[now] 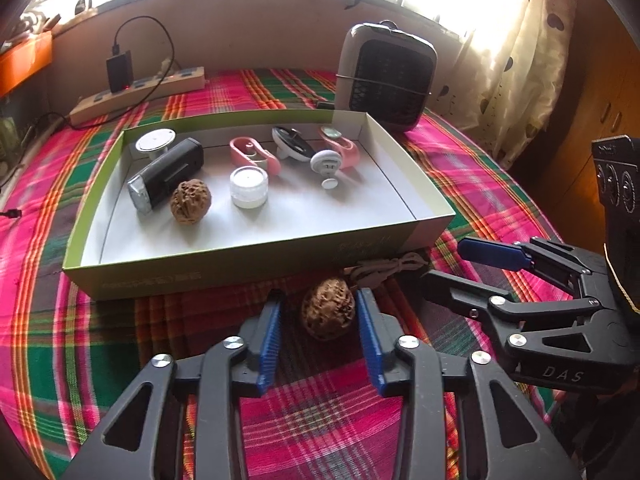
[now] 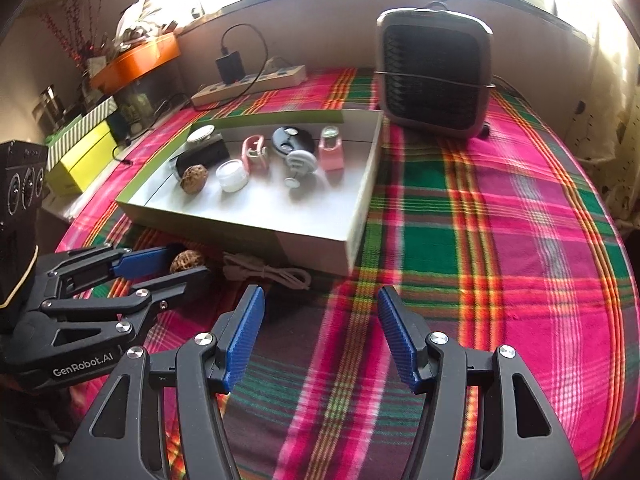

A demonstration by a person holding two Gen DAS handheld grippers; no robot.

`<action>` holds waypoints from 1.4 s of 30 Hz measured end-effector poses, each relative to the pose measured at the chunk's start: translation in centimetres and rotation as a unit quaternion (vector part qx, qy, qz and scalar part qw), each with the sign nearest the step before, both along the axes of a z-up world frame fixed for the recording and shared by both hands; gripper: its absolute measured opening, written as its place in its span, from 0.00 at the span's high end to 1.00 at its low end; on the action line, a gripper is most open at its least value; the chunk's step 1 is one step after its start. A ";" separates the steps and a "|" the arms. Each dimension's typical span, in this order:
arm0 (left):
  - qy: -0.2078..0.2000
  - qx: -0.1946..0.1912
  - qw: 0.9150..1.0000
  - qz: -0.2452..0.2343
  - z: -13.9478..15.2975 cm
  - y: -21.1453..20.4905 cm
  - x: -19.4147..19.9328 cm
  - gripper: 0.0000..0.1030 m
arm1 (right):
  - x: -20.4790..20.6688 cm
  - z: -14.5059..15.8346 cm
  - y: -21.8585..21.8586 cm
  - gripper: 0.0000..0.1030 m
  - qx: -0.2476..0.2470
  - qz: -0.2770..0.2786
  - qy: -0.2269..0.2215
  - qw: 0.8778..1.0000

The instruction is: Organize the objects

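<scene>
Brown wrinkled walnut (image 1: 328, 309), lower centre of frame, is judged light, hard, roll-prone; left gripper (image 1: 319, 312) is spread around it, untouched, best pinched across its widest part.

Plenty of open plaid cloth (image 2: 500, 216) to the right of the box (image 2: 320, 240) – nothing lay there, easy passage. The heater (image 2: 434, 76) blocked the far right corner, standing just behind the box. In front of the box it was tight: a coiled cord (image 2: 266, 272) and a walnut (image 1: 328, 314) sat near its front wall, with the left gripper (image 1: 318, 320) straddling that walnut. The box's front half was bare – its back half was crowded.
</scene>
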State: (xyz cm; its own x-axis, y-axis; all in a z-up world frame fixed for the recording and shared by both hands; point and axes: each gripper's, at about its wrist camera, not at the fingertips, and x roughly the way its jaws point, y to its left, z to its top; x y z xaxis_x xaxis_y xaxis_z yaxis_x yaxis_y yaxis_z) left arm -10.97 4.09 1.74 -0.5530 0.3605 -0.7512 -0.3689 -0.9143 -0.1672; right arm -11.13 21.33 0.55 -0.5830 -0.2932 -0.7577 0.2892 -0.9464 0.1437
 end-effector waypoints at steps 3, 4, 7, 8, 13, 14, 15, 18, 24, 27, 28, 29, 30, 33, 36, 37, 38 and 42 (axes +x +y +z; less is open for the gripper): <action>0.002 -0.002 1.000 0.007 0.1 -0.6 0.1 0.71 | -0.2 -0.2 -0.9 0.42 0.009 0.015 0.000 1.000; 0.003 -0.002 1.000 0.010 0.1 -0.8 0.1 0.72 | -0.2 -0.2 -1.1 0.42 0.011 0.018 0.000 1.000; 0.004 -0.002 1.000 0.019 0.2 -1.7 0.1 0.72 | -0.4 -0.3 -1.9 0.42 0.017 0.031 0.001 0.999; 0.004 -0.002 1.000 0.022 0.2 -1.9 0.1 0.72 | -0.4 -0.3 -2.0 0.42 0.018 0.034 0.002 0.999; 0.002 -0.002 0.999 0.032 0.1 -2.9 0.1 0.72 | -0.3 -0.5 -2.9 0.42 0.019 0.059 0.000 0.998; 0.001 -0.001 0.999 0.034 0.0 -3.1 0.1 0.72 | -0.1 -0.5 -3.2 0.42 0.021 0.067 0.001 0.998; 0.000 0.001 0.999 0.036 0.0 -3.3 0.1 0.72 | 0.1 -0.5 -3.5 0.42 0.021 0.076 0.000 0.997; 0.000 0.004 0.999 0.037 0.0 -3.7 0.1 0.72 | 1.0 -0.5 -4.5 0.42 0.028 0.115 0.004 0.993; 0.000 0.005 0.999 0.038 0.0 -3.8 0.1 0.72 | 0.5 0.2 -4.2 0.42 0.033 0.091 0.028 0.995; -0.001 0.006 0.999 0.038 0.0 -3.9 0.1 0.72 | -0.1 -0.1 -4.9 0.42 0.046 0.102 0.022 0.994; -0.001 0.007 0.999 0.039 0.0 -4.0 0.1 0.72 | -0.1 -0.2 -5.1 0.42 0.049 0.108 0.020 0.993; -0.001 0.008 0.999 0.039 0.0 -4.1 0.2 0.72 | -0.1 -0.4 -5.4 0.42 0.049 0.117 0.016 0.992; -0.001 0.008 0.999 0.039 -0.1 -4.1 0.2 0.72 | -0.1 -0.5 -5.6 0.42 0.048 0.122 0.014 0.991; -0.001 0.009 0.999 0.039 -0.1 -4.2 0.1 0.72 | 0.2 -0.6 -5.8 0.42 0.045 0.135 0.009 0.990; -0.001 0.009 0.999 0.039 -0.1 -4.2 0.1 0.72 | 0.8 -0.7 -6.1 0.42 0.035 0.156 0.002 0.987; -0.001 0.009 0.999 0.040 -0.1 -4.2 0.1 0.72 | 1.0 -0.7 -6.3 0.42 0.035 0.162 0.001 0.986; -0.001 0.009 0.999 0.040 -0.1 -4.2 0.1 0.72 | 1.2 -0.7 -6.4 0.42 0.035 0.169 -0.001 0.985; -0.001 0.008 0.999 0.041 -0.1 -4.2 0.1 0.72 | 1.0 -0.8 -6.6 0.42 0.031 0.166 -0.002 0.986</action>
